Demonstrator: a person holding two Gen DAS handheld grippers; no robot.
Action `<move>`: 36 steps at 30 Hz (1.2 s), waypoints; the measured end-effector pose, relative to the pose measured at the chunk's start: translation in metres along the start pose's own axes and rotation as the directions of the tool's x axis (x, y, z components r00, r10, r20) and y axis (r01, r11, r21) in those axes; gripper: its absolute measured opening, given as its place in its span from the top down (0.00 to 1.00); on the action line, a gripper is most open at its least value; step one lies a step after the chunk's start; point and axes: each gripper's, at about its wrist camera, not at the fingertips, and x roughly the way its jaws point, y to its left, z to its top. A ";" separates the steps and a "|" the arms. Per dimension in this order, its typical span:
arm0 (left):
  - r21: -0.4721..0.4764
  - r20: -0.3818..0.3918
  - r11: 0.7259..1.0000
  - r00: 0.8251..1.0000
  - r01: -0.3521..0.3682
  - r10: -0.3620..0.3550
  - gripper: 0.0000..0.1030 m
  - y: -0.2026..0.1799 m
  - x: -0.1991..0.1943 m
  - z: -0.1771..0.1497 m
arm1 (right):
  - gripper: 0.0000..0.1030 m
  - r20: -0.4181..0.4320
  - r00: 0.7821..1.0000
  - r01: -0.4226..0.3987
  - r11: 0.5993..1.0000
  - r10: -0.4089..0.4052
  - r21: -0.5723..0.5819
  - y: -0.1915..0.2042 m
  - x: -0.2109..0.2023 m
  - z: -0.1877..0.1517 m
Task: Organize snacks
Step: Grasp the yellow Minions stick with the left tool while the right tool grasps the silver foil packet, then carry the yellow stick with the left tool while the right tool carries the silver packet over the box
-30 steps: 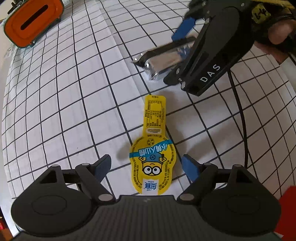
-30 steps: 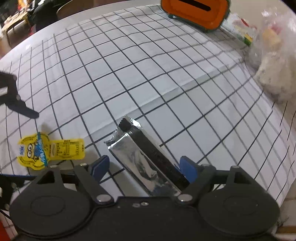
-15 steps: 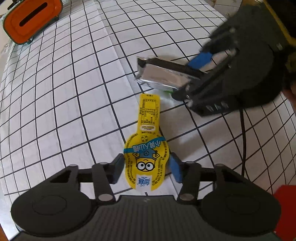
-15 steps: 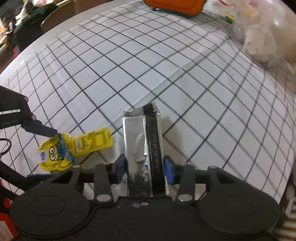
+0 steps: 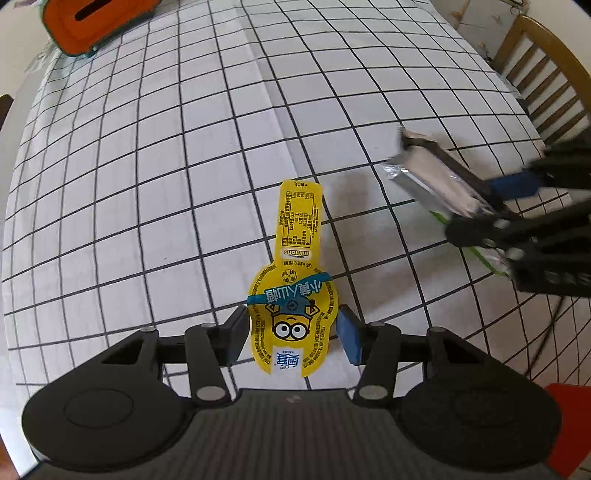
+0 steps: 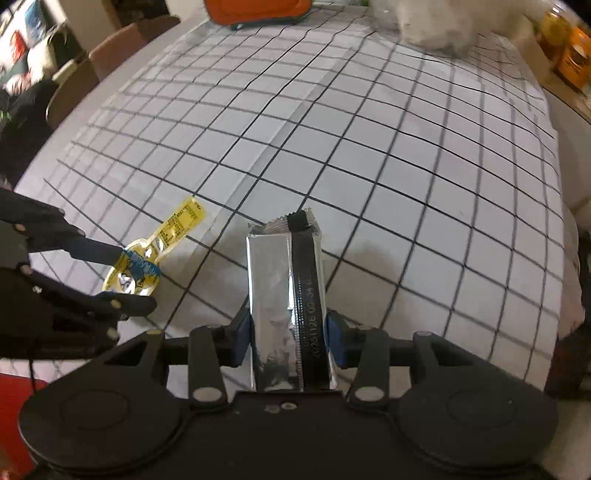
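Observation:
A yellow cartoon-printed snack packet sits between the blue pads of my left gripper, which is shut on its round end; its long tab points away over the gridded tablecloth. My right gripper is shut on a silver foil packet with a black stripe, held a little above the cloth. In the left wrist view the silver packet and right gripper are at the right, blurred. In the right wrist view the yellow packet and left gripper are at the left.
An orange lidded box stands at the table's far end, also in the right wrist view as the orange box. A white plastic bag and jars lie beyond. A wooden chair stands by the table's edge.
Both grippers went from open around their packets to shut on them. The right gripper has rolled and carried the silver packet off to the right; the left has lifted slightly with the yellow packet.

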 end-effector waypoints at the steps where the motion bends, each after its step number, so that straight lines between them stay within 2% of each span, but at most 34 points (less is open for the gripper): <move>1: 0.001 0.006 1.000 1.000 -0.005 0.005 0.51 0.001 -0.005 0.000 | 0.60 0.004 1.000 -0.003 1.000 0.003 0.007 -0.001 -0.005 -0.001; 5: 0.000 0.031 1.000 0.999 -0.026 0.026 0.51 0.003 -0.026 -0.002 | 0.60 0.040 0.999 0.003 1.000 -0.004 0.016 0.002 -0.034 -0.008; 12: -0.026 0.145 0.999 0.989 -0.036 0.039 0.51 -0.002 -0.079 -0.008 | 0.60 0.129 0.991 0.015 0.999 -0.020 0.039 0.008 -0.089 -0.016; 19: -0.036 0.205 0.998 0.977 -0.050 0.056 0.51 -0.023 -0.121 -0.017 | 0.60 0.182 0.983 -0.007 0.999 -0.002 0.047 0.016 -0.134 -0.026; 26: -0.021 0.223 0.998 0.973 -0.063 0.066 0.51 -0.043 -0.154 -0.040 | 0.60 0.207 0.978 -0.038 0.998 0.028 0.042 0.031 -0.171 -0.049; 36: -0.013 0.210 0.999 0.977 -0.042 0.044 0.51 -0.066 -0.186 -0.087 | 0.60 0.204 0.977 -0.060 0.998 0.054 0.022 0.054 -0.194 -0.091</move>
